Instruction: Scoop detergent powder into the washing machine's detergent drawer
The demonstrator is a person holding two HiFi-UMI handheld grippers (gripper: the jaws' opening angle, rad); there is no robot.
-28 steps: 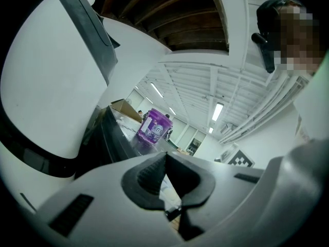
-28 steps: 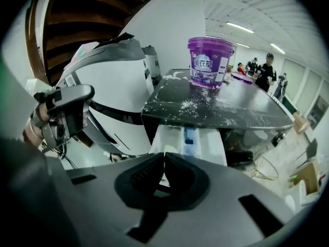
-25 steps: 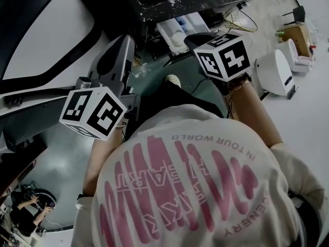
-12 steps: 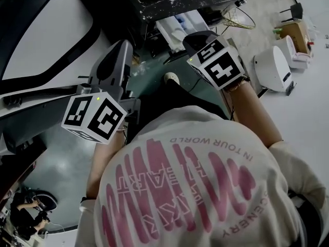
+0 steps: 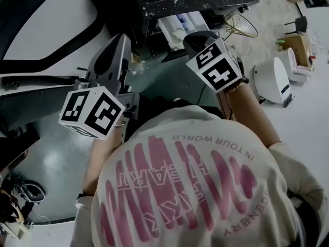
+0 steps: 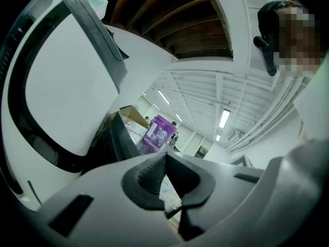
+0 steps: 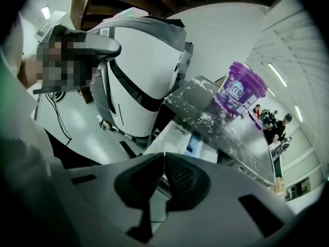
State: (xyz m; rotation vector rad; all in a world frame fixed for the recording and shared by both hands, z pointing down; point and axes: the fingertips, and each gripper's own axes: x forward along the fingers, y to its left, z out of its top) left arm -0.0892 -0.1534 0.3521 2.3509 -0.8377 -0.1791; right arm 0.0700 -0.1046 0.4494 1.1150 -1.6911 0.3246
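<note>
The left gripper (image 6: 165, 156) is being held level. Its jaws are being pressed together, pad against pad, and nothing is being gripped by them. In the left gripper view, the purple detergent tub (image 6: 159, 133) is being shown just above the jaws, near the middle of the frame. The left side is being filled by a big white machine with a black band (image 6: 67, 102).

The right gripper (image 7: 163, 156) is being pointed downward. Its jaws are being squeezed shut too, and nothing is being held between the pads. In the right gripper view, the detergent drawer (image 7: 187, 138) is being shown pulled out, white with a blue part, just above the jaws in the middle of the frame. It is sticking out from under the dark machine top (image 7: 226, 133), which is dusted with spilled white powder (image 7: 213, 118). The tub is standing upright on that top at the upper right.

In the head view, the drawer is being shown at the top centre, with the right gripper just below and to its right. The bottom of the frame is being filled by a white shirt with pink print (image 5: 195, 189).
</note>
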